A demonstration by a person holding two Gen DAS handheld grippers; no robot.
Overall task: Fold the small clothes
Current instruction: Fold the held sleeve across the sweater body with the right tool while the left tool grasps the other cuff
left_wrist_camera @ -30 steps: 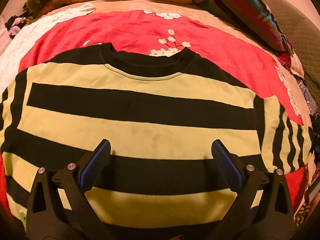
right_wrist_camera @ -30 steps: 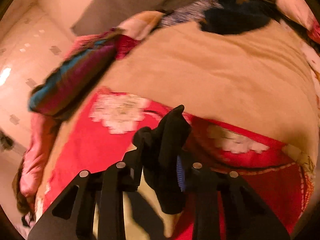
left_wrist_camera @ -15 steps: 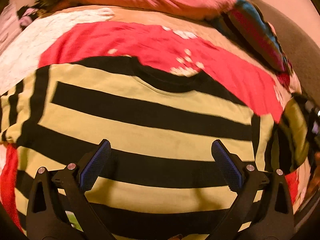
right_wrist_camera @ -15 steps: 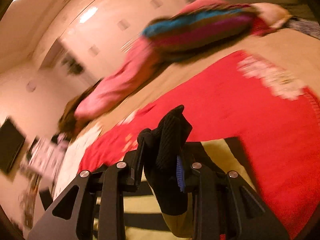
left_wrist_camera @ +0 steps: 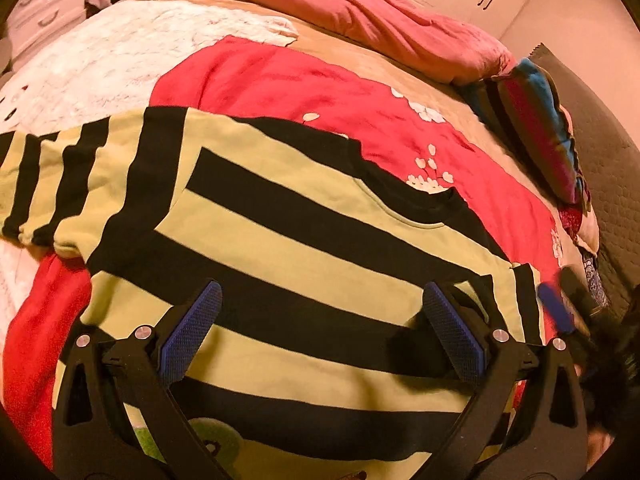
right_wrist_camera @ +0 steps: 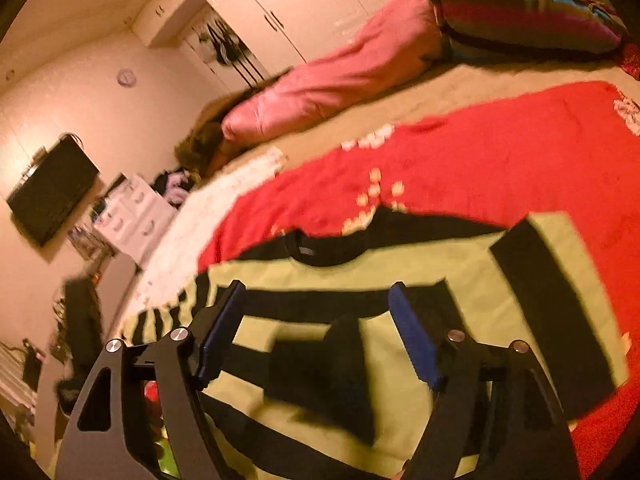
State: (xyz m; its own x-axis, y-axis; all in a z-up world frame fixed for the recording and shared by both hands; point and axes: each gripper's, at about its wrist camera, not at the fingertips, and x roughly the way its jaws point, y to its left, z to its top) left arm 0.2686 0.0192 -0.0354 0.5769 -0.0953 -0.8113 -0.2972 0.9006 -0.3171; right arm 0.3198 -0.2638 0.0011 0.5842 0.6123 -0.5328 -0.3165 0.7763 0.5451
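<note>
Left wrist view first: my left gripper [left_wrist_camera: 320, 332] hangs over the striped sweater [left_wrist_camera: 280, 240], its two blue pads spread wide with only the flat cloth below them and nothing pinched. The sweater lies face up on the red blanket [left_wrist_camera: 288, 80], yellow-green and black bands running across it. Its far-left sleeve [left_wrist_camera: 52, 184] stretches out over the white blanket [left_wrist_camera: 100, 60]. Moving right, the black neckline [left_wrist_camera: 420, 204] sits toward the upper right of the garment, close to the white blossoms printed on the red. Beyond it a pink quilt [left_wrist_camera: 360, 12] lies along the far edge of the bed, and a striped pillow [left_wrist_camera: 536, 120] rests at the right. At the right border my right gripper [left_wrist_camera: 560, 312] shows only as a blur beside the sweater's edge.

Right wrist view: a dark wall screen [right_wrist_camera: 52, 188] and a white drawer unit [right_wrist_camera: 132, 208] stand at the left. My right gripper [right_wrist_camera: 316, 332] has just been opening; its pads now stand apart. The right sleeve [right_wrist_camera: 552, 304] lies folded across the sweater's body, its dark cuff [right_wrist_camera: 324, 372] below and between my fingers, free of both pads.
</note>
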